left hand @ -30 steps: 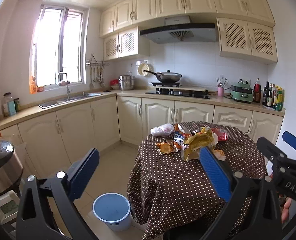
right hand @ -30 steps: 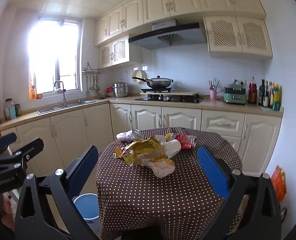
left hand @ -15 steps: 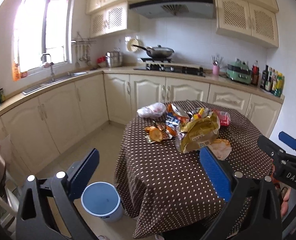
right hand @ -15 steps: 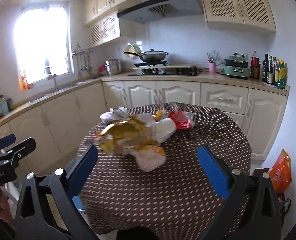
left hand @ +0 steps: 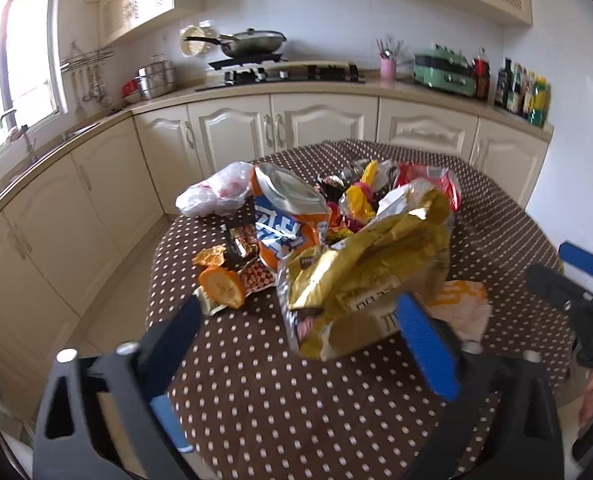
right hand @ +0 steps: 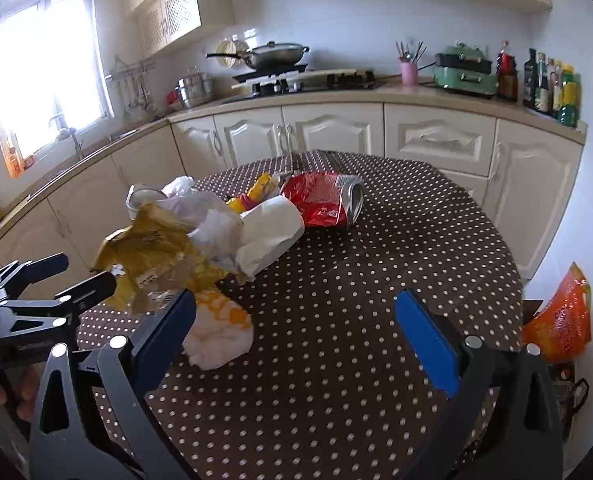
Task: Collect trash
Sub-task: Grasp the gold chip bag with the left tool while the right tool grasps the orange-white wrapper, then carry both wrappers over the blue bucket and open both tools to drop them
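A pile of trash lies on the round table with the brown dotted cloth (left hand: pixel 296 400). In it are a crumpled gold bag (left hand: pixel 368 272), an orange drink can (left hand: pixel 284 220), a white plastic bag (left hand: pixel 216 196), an orange peel (left hand: pixel 221 286) and a red packet (right hand: pixel 324 200). My left gripper (left hand: pixel 296 308) hovers at the gold bag's near end. Its jaws are closing, the bag's end is between them, and the pads do not press on it. My right gripper (right hand: pixel 296 300) is open over bare cloth, with a white-and-yellow wrapper (right hand: pixel 216 332) beside its left finger.
Cream cabinets and a counter with a hob and wok (right hand: pixel 272 56) run behind the table. Bottles (right hand: pixel 552 84) stand at the counter's right end. An orange bag (right hand: pixel 556 316) sits low at the right, past the table edge. Each gripper shows at the edge of the other's view.
Both grippers have come forward and down to the table, so the trash pile looms much larger. The left fingers now stand closer together; the right fingers keep their spread.
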